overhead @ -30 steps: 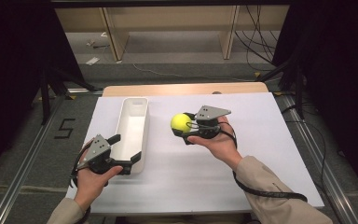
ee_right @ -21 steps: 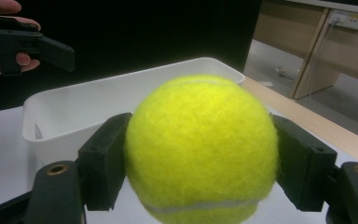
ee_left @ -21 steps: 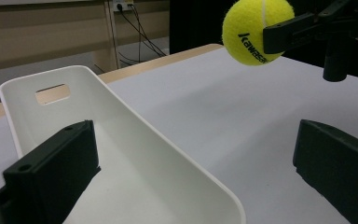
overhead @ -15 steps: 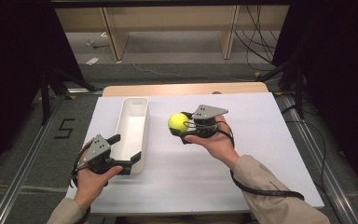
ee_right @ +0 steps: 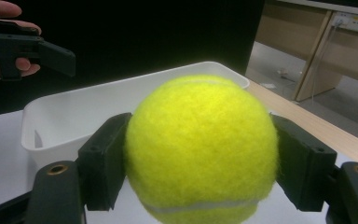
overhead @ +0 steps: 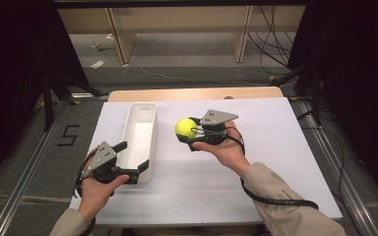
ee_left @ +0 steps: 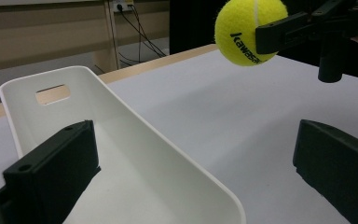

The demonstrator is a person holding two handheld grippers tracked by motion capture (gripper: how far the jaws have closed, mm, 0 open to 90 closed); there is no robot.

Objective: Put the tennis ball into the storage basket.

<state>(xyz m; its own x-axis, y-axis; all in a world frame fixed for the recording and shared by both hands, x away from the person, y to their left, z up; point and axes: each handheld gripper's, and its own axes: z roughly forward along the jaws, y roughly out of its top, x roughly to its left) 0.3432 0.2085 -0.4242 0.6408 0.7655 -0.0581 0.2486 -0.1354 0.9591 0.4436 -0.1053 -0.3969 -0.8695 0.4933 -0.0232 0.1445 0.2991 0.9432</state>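
Carried leftward, the ball (overhead: 186, 128) hangs above the table (overhead: 275, 162) beside the tray (overhead: 140, 140), clamped in my right gripper (overhead: 193, 133), left gripper (overhead: 132, 162) wide astride the tray's wall; loosening early would roll it away.

Right tool (overhead: 193, 132) held up off the counter in right hand (overhead: 225, 147), jaws clamped w/ load between. Left tool (overhead: 132, 160) low, jaws spread wide, in left hand (overhead: 97, 186).
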